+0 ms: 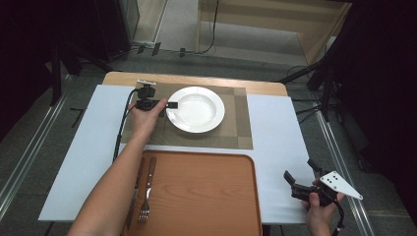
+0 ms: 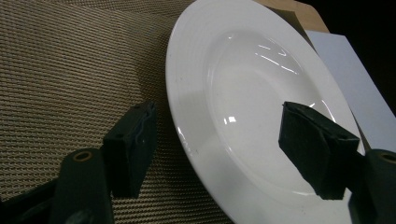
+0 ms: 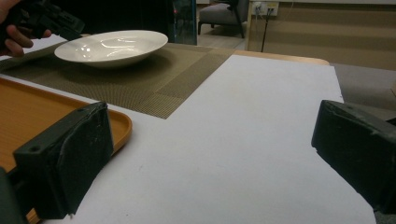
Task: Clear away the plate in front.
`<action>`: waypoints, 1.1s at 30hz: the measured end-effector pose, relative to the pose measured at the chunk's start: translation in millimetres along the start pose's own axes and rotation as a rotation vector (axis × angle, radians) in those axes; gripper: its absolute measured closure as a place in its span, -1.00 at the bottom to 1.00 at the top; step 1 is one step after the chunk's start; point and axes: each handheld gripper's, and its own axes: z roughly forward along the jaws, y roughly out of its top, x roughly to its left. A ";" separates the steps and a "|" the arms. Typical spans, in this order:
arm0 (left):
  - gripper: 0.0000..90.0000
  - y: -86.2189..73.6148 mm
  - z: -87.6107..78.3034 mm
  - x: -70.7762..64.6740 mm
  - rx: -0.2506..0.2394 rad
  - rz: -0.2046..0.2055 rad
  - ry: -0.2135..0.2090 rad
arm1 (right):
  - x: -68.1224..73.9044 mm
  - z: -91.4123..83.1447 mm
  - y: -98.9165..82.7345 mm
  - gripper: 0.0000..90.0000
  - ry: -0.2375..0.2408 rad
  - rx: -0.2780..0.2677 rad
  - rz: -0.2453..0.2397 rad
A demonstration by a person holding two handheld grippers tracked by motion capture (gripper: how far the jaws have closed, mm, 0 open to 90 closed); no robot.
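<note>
Now we are straddling the plate's (image 2: 243, 93) nine o'clock rim with our left tongs (image 2: 224, 154), unpinched; right tongs (image 3: 210, 158) are gaping idle.

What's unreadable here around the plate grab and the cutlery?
- High view: the left gripper hides its own contact with the plate rim.
- Left gripper view: plate's near edge is cut off by the frame.
- High view: the forearm covers the knife beside the fork.

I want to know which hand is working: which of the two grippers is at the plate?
The left gripper: its jaws straddle the white plate's near rim. The right gripper hangs apart at the table's right edge, jaws open.
</note>
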 end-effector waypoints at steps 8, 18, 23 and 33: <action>-0.21 -0.1 11.1 1.2 0.043 -0.016 -0.005 | 0.5 0.3 -0.1 -1.00 -0.005 0.002 -0.002; -0.08 3.5 21.7 -4.3 0.072 -0.039 0.034 | 0.1 0.4 0.0 -1.00 0.000 -0.001 -0.002; -0.04 1.9 26.2 -6.0 0.071 -0.046 0.047 | 0.2 0.3 0.0 -1.00 -0.002 -0.001 -0.002; 0.00 -0.1 30.3 -8.2 0.076 -0.047 0.066 | 0.4 0.7 0.1 -1.00 -0.006 0.000 -0.004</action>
